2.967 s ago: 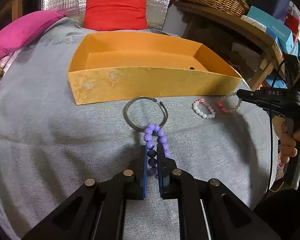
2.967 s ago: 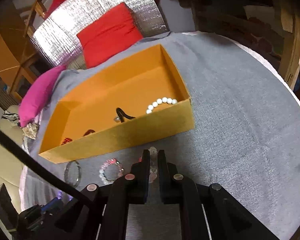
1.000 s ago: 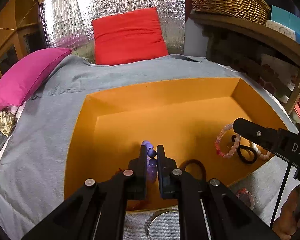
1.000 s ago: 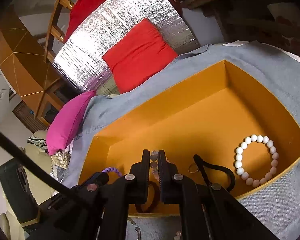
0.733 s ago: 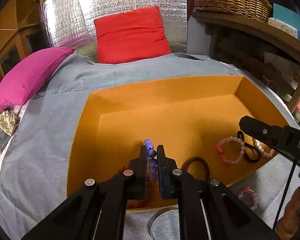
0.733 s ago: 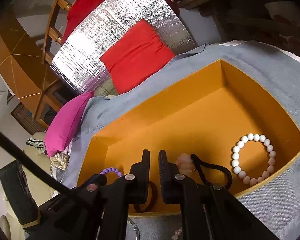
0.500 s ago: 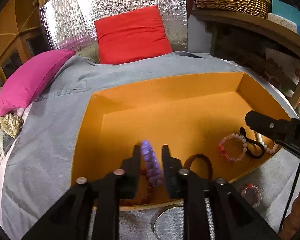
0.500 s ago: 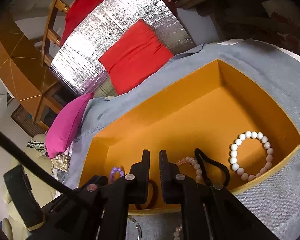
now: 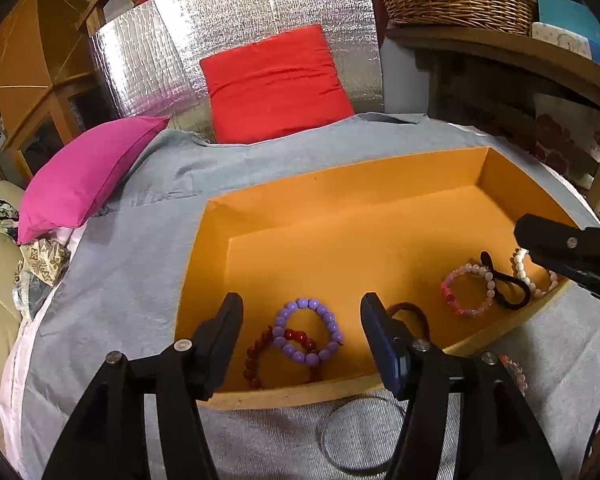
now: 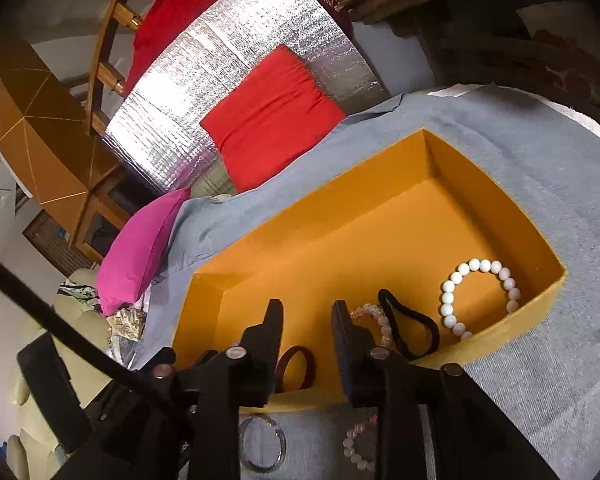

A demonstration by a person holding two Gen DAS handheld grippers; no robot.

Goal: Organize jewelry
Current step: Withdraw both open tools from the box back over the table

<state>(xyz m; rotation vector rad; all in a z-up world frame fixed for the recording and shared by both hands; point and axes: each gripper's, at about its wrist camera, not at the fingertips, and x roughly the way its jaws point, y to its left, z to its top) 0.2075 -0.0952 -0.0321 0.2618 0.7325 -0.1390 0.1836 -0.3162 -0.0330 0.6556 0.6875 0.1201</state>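
Purple plastic beads no longer sit between your left gripper's [image 9: 302, 316] fingers: the purple bead bracelet [image 9: 308, 331] that you held clamped a second ago now lies on the floor of the orange cardboard box [image 9: 340, 204], near its front wall, overlapping a dark red bead bracelet [image 9: 260, 354]. Your left fingers now stand wide apart above that spot, holding nothing. Your right gripper [image 10: 306, 328] has also let go: its fingers are apart, and the pale pink bead bracelet [image 9: 466, 290] it carried three seconds ago lies in the box, touching a black elastic hair tie [image 10: 410, 326]. Beside those, toward the box's right wall, rests a white bead bracelet [image 10: 478, 294], and a dark brown band [image 10: 296, 366] lies close to the front wall between your two grippers.

Two pieces are still outside on the grey cloth [image 9: 112, 280], just in front of the box's front wall: a thin silver metal bangle [image 9: 360, 434] below your left gripper and a pink and clear bead bracelet [image 10: 356, 446] below your right one. The rear half of the box floor is bare orange, and the grey cloth runs open to the left and behind the box up to a magenta cushion [image 9: 84, 174] and a red cushion [image 9: 274, 84].
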